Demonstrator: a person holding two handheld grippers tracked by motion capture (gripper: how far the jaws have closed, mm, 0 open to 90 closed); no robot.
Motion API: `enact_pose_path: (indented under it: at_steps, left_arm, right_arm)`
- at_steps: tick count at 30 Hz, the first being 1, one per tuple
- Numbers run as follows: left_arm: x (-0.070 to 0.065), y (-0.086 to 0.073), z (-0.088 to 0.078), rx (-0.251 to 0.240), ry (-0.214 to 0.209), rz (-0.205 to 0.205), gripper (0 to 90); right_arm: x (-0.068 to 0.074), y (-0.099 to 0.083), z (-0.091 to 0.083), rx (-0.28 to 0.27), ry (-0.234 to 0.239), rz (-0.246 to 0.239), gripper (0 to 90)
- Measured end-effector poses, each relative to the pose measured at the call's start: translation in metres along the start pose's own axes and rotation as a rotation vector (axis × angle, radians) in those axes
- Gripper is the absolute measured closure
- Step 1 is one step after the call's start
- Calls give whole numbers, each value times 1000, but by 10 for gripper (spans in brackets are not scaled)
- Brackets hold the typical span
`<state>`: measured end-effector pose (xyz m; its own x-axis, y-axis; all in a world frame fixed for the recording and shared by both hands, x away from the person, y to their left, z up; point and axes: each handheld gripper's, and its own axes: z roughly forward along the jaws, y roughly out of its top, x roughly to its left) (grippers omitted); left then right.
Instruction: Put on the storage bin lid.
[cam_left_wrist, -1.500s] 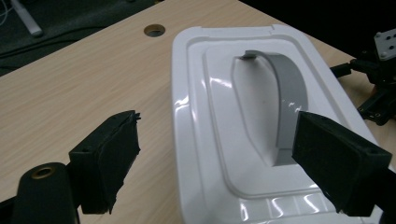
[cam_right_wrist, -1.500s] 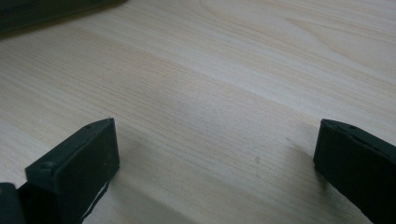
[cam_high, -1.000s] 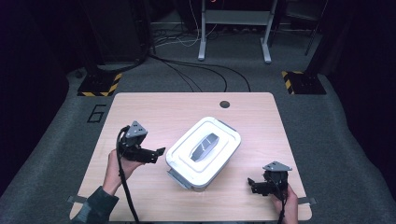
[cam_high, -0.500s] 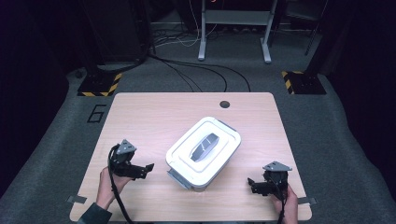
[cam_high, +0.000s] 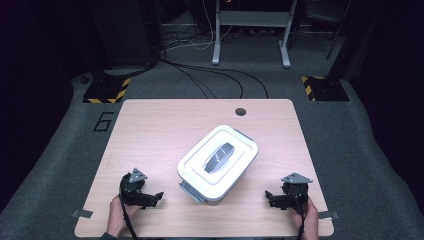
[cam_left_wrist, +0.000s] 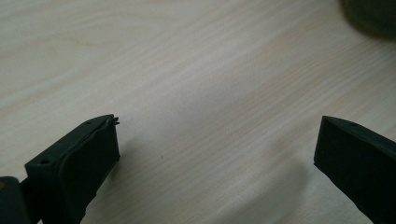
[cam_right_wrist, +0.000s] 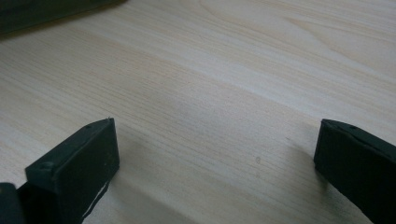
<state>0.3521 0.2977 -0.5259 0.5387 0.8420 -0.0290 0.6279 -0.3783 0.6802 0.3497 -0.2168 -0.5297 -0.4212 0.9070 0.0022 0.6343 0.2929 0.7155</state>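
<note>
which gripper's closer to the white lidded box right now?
Left. The left gripper sits just off the white lidded box near its front-left corner; the right gripper is farther off, front-right.

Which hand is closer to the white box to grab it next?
Probably the left. The left gripper sits nearer the white box, pointing at its grey latch, jaws open. The right gripper rests farther off at the table's near edge.

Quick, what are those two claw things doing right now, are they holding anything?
Left gripper: open, holding nothing; its jaws have just been opening over bare table.
Right gripper: open, holding nothing, low over the table.
</note>
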Motion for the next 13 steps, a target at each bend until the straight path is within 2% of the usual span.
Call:
enact_pose_path:
  at_steps: [1, 2, 4, 8, 13]
  left_arm:
    - [-3, -3, 1, -23, 30, 15, 1]
    - [-6, -6, 2, -49, 38, 4, 0]
    - [-8, -6, 2, -53, 47, 9, 0]
    - [-8, -5, 2, -47, 37, 1, 0]
    - [-10, -4, 4, -47, 41, 15, 1]
  right_arm:
    - [0, 0, 0, 0, 0, 0, 0]
    - [0, 0, 0, 0, 0, 0, 0]
    - [0, 0, 0, -1, -3, -2, 0]
    - [0, 0, 0, -2, -4, -3, 0]
    - [0, 0, 0, -2, -1, -4, 0]
